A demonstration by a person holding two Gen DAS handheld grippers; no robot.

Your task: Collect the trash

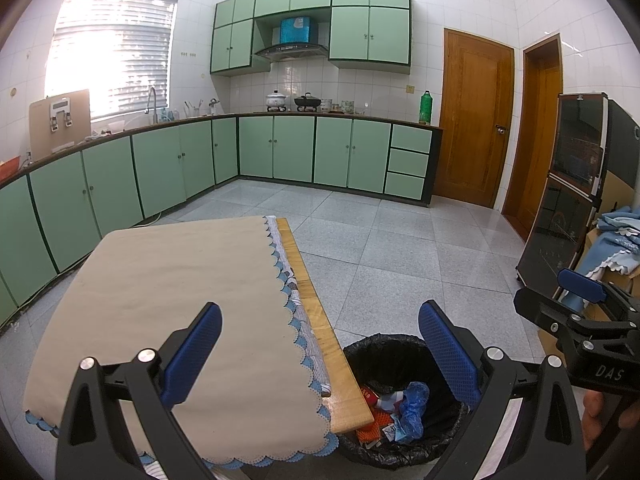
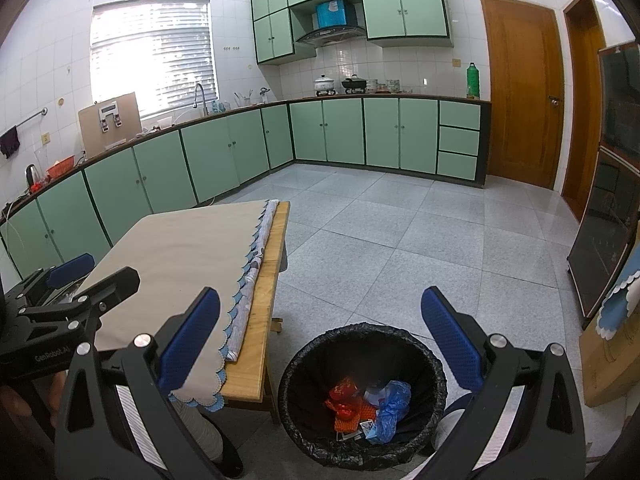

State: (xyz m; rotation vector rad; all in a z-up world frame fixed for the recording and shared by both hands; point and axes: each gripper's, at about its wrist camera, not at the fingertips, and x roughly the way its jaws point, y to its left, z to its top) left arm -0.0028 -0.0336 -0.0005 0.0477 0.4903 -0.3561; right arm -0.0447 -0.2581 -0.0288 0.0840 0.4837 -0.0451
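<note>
A bin with a black liner [image 1: 382, 342] [image 2: 360, 330] stands on the floor by the table's right front corner. Inside lie a crumpled blue plastic bag [image 1: 412, 404] [image 2: 390, 404] and red and orange wrappers [image 1: 370, 420] [image 2: 344, 398]. My left gripper [image 1: 324, 354] is open above the table's edge and the bin, with nothing between its blue pads [image 1: 196, 354]. Above the bin my right gripper [image 2: 322, 340] is open too and holds nothing. Each gripper also shows in the other's view, the right gripper [image 1: 578, 296] at the right edge and the left gripper [image 2: 80, 276] at the left edge.
A wooden table [image 1: 316, 320] [image 2: 262, 320] under a beige scalloped cloth [image 1: 180, 300] [image 2: 180, 260] fills the left foreground. Green cabinets [image 1: 280, 148] line the far walls. A dark glass cabinet [image 2: 604, 240] and a cardboard box with blue cloths [image 1: 616, 248] stand at the right. Grey tiled floor [image 2: 400, 240] lies between.
</note>
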